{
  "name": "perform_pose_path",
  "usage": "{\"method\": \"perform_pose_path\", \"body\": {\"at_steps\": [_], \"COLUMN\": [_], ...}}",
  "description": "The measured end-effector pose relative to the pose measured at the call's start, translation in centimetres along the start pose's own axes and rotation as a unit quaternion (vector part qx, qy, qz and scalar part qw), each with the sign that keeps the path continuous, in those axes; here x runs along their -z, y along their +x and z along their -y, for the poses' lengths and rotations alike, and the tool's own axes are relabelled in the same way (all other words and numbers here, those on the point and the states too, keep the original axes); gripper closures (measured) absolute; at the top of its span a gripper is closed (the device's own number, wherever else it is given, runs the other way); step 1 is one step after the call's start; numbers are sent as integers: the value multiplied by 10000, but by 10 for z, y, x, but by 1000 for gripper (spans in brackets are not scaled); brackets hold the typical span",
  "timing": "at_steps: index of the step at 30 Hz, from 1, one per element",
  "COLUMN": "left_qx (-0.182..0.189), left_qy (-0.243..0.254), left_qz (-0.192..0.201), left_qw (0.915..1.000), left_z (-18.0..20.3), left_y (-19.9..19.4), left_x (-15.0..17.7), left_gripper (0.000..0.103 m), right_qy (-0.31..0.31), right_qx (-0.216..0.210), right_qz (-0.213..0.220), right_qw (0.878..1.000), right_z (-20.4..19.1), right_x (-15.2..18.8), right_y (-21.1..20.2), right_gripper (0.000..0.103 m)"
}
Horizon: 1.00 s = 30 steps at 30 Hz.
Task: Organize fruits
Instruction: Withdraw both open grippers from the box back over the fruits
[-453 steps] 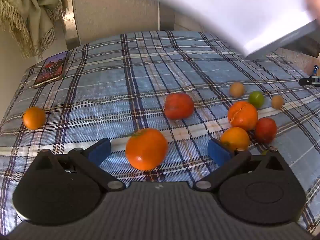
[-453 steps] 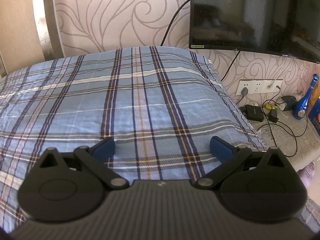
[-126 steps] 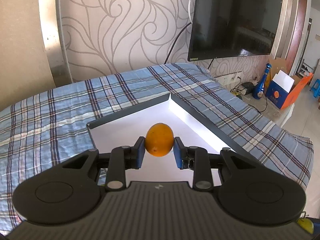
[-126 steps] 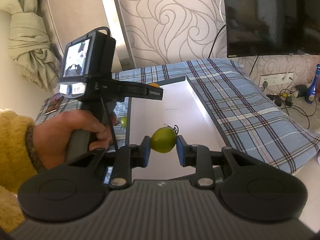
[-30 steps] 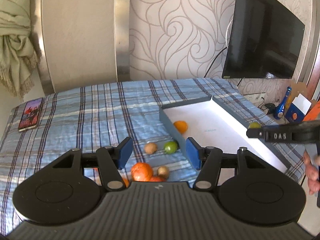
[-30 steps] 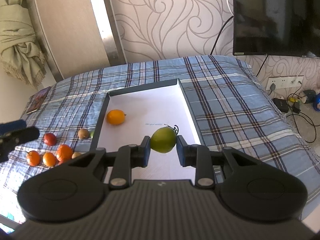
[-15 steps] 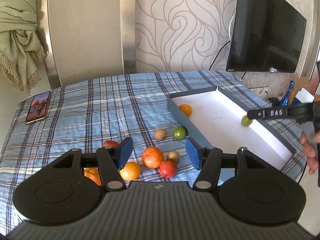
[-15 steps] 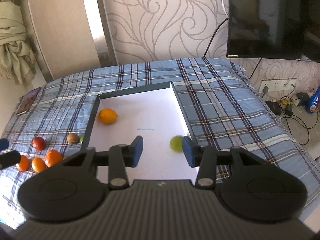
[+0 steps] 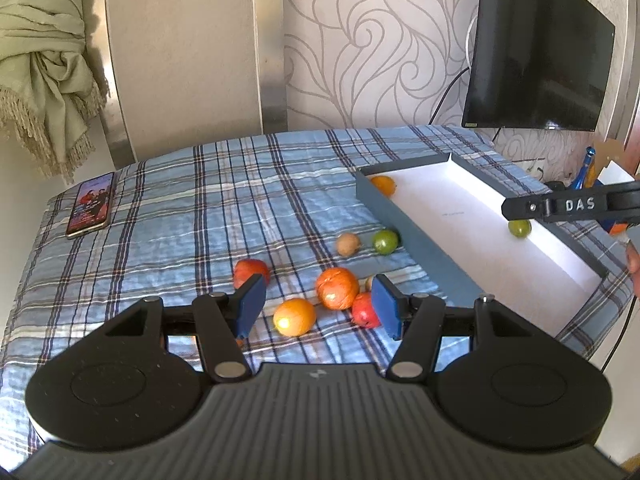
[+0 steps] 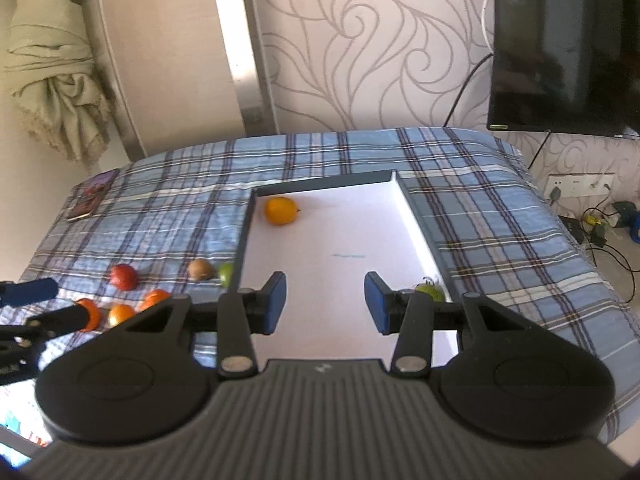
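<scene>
A grey box with a white floor (image 10: pixel 340 240) lies on the plaid bed and also shows in the left wrist view (image 9: pixel 452 208). An orange (image 10: pixel 281 211) rests in its far left corner. A green fruit (image 10: pixel 430 291) lies against its right wall and also shows in the left wrist view (image 9: pixel 519 228). My right gripper (image 10: pixel 325 303) is open and empty above the box. My left gripper (image 9: pixel 318 306) is open and empty above several loose fruits: an orange (image 9: pixel 294 317), a tangerine (image 9: pixel 337 288), red fruits (image 9: pixel 365 311) (image 9: pixel 251 271), a brown fruit (image 9: pixel 348 244) and a green one (image 9: pixel 385 241).
A phone (image 9: pixel 90 205) lies at the bed's far left corner. A TV (image 9: pixel 536 68) hangs on the wall at right. A power strip and cables (image 10: pixel 592 216) lie on the floor to the right of the bed. A beige throw (image 9: pixel 44 64) hangs at left.
My right gripper opened and let go of the green fruit, which rolled to the box's right wall. My left gripper moved closer over the loose fruits.
</scene>
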<state>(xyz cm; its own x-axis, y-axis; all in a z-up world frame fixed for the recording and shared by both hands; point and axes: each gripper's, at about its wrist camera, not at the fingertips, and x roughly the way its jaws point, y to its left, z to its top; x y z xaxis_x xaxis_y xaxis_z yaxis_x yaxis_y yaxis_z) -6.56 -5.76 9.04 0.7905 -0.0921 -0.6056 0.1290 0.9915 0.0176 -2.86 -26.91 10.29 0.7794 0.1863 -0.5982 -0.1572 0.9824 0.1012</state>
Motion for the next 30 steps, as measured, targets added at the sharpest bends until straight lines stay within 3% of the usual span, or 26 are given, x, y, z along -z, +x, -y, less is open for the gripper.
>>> {"method": "perform_pose_path", "body": {"at_steps": [16,30], "left_qx": [-254,-354], "left_qy": [-209,-267], "left_qz": [-72,-43], "left_qw": [9994,9990], "left_z": [-36,-65], "left_y": [0,2], "left_x": [11,21], "left_gripper": [39,39], "right_qy": [-198,-474], "right_qx": [-862,-1081], "right_qz": [-242,-369], "right_qw": [9958,9923], "right_z": [-60,-91], "right_x": [9,11], "right_y": [-8,-13], "right_gripper": [57,57]}}
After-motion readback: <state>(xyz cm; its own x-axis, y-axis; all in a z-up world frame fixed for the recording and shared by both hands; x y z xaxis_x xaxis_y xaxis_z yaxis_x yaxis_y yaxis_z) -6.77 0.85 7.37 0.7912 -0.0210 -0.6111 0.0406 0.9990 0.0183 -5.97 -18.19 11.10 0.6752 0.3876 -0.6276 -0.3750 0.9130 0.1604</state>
